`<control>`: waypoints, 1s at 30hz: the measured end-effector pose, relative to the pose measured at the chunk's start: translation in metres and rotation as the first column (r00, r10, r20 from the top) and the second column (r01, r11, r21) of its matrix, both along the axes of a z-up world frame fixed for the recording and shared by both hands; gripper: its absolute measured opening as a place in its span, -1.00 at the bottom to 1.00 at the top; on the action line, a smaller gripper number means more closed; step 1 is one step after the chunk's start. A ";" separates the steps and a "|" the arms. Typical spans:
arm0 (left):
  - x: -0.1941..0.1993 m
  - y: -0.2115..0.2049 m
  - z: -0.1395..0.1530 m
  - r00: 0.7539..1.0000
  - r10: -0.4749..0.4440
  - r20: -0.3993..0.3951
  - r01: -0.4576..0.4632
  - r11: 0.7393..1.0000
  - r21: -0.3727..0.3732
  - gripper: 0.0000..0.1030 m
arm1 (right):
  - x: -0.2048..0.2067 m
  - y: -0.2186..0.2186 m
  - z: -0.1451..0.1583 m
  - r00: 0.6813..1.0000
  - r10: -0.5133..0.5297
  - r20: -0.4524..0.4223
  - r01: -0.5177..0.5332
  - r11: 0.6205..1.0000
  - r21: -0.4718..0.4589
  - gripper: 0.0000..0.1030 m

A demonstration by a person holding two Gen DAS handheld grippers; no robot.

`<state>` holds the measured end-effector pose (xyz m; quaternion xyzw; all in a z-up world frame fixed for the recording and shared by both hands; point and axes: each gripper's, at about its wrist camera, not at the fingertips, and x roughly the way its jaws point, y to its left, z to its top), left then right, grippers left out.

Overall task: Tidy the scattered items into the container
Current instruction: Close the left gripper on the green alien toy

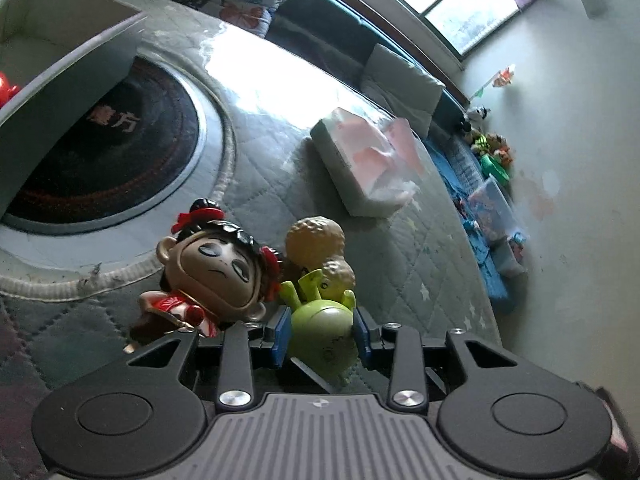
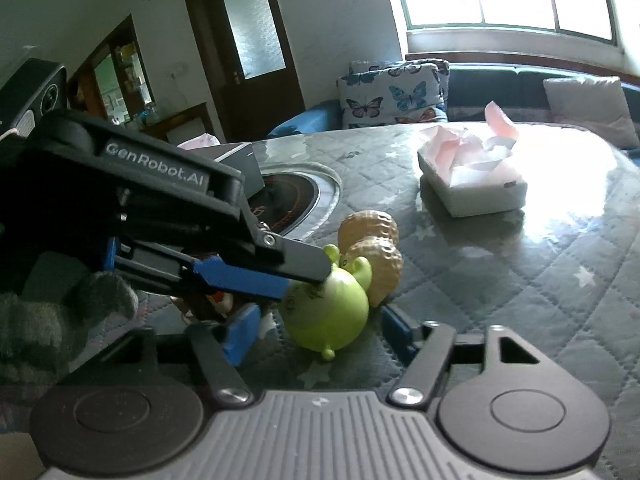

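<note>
A green round toy (image 1: 322, 334) lies on the quilted table cover (image 1: 400, 264), leaning on a tan peanut toy (image 1: 316, 238). My left gripper (image 1: 322, 330) straddles the green toy with its blue pads (image 1: 281, 334) right at both sides, and no squeeze shows. In the right wrist view the left gripper (image 2: 304, 280) reaches in from the left over the green toy (image 2: 328, 314). My right gripper (image 2: 320, 332) is open around the same toy, with a gap at each pad. A doll (image 1: 216, 276) in red stands just left of the toy. The grey container box (image 1: 68, 64) is at the far left.
A tissue box (image 1: 360, 164) with pink tissue sits further back on the table. A round black hob (image 1: 116, 152) is set into the table beside the container. A sofa with butterfly cushions (image 2: 394, 96) runs behind the table. A gloved hand (image 2: 60, 312) shows at the left.
</note>
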<state>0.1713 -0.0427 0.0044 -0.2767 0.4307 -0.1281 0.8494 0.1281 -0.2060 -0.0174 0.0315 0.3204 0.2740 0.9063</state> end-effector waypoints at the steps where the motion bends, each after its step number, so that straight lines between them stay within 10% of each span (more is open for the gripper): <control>1: 0.000 -0.001 0.000 1.000 0.000 0.000 0.000 1.000 0.001 -0.27 | 0.001 -0.001 -0.001 1.000 0.000 -0.006 0.000 1.000 0.009 0.17; 30: -0.012 -0.009 -0.006 0.997 -0.058 -0.044 0.056 0.998 -0.037 -0.20 | -0.025 -0.020 0.001 0.998 -0.028 -0.056 0.030 0.999 0.042 -0.06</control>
